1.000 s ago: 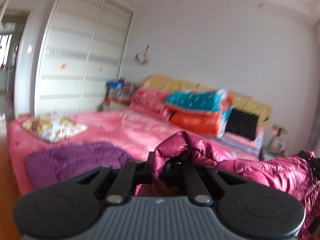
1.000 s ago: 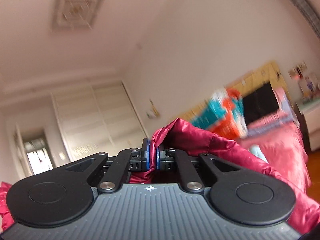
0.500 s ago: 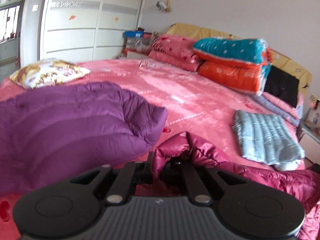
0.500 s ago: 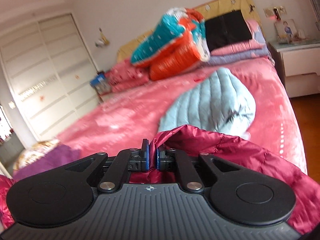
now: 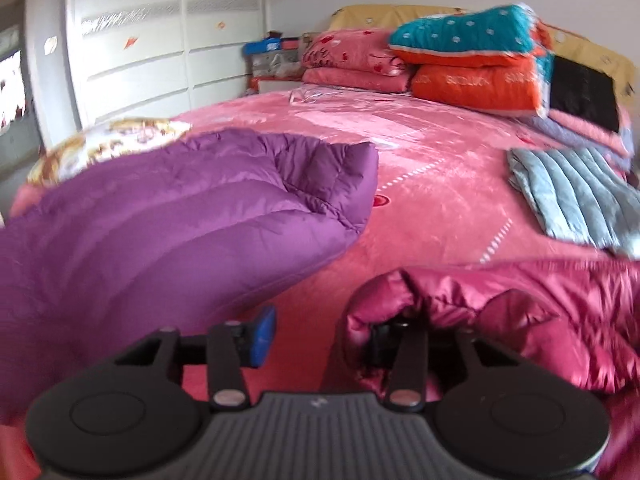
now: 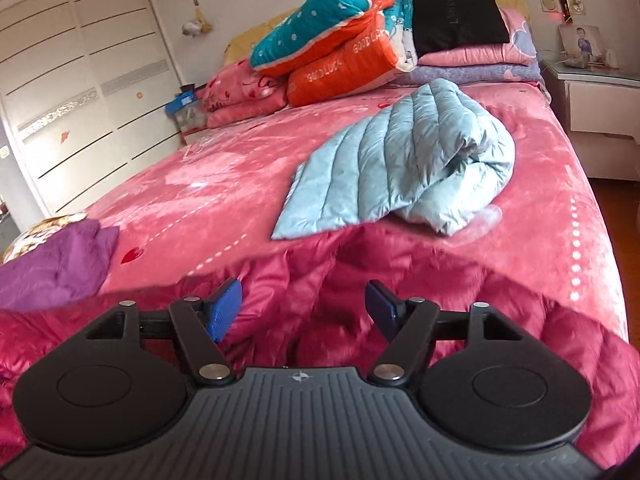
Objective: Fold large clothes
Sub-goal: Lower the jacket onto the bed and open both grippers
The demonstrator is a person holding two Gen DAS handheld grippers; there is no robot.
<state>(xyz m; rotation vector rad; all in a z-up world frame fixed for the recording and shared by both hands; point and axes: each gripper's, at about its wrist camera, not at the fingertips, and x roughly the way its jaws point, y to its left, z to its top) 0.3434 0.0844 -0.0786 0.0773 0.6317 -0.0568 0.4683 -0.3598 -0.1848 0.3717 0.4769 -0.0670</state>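
Fingers of the right gripper are seen spread wide and opening, both blue pads bare; the glossy crimson down jacket lies beneath and ahead of them, not pinched. On the left gripper the jaws are likewise opening: its left blue pad stands free over the bedspread, while the other finger is wrapped by a bunched fold of the same crimson jacket, so whether cloth is resting against that pad cannot be told. No clamping is shown at either hand.

The release is judged to be deliberate: the jacket is draped across the near edge of the pink bed, between the two grippers, which suits laying the garment flat before its sides are folded in. Spreading is not yet complete, since the cloth is rumpled at the left gripper and creased across the right wrist view.

Further out, a purple down jacket lies just to the left, unfolded, and a pale blue quilted jacket sits folded further up the bed, well apart. Stacked quilts and pillows are piled at the headboard, kept clear of the working area. A white wardrobe stands beyond.
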